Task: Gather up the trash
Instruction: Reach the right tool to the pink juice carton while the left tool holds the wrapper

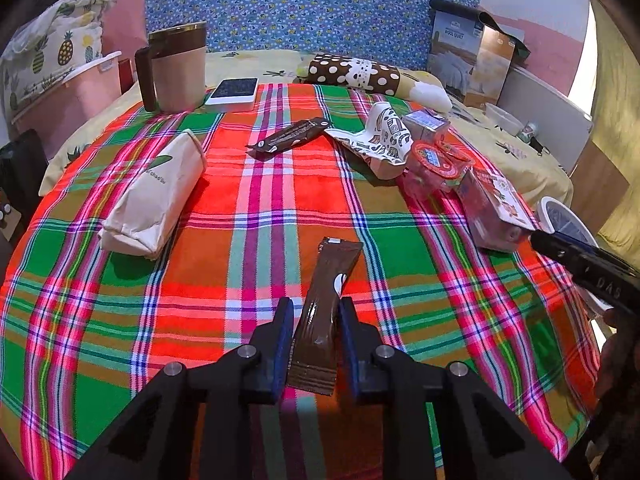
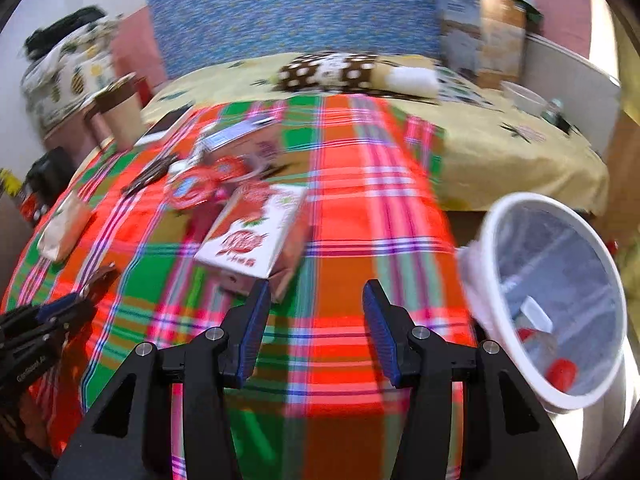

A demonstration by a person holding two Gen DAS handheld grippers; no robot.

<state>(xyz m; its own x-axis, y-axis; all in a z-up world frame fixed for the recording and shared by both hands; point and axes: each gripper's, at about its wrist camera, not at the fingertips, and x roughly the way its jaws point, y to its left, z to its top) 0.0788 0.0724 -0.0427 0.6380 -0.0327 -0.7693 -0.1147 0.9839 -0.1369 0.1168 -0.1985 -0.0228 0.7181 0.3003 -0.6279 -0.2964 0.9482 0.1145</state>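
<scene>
My left gripper (image 1: 314, 308) has its jaws around a long brown sachet (image 1: 326, 304) that lies on the plaid cloth; there are small gaps at both pads, so it is open. Farther off lie a dark snack wrapper (image 1: 290, 138), a crumpled patterned paper cup (image 1: 380, 140), red jelly cups (image 1: 436, 164) and a red-and-white carton (image 1: 494, 210). My right gripper (image 2: 316, 300) is open and empty above the cloth, just right of the carton (image 2: 252, 232). The white trash bin (image 2: 556, 300) with some trash inside stands at the right. The view is motion-blurred.
A beige pouch (image 1: 154, 196) lies at the left, a brown-and-pink mug (image 1: 176, 68) and a white phone-like device (image 1: 234, 94) at the back. A polka-dot cushion (image 1: 352, 74) and a quilt box (image 1: 472, 60) sit on the yellow bed behind.
</scene>
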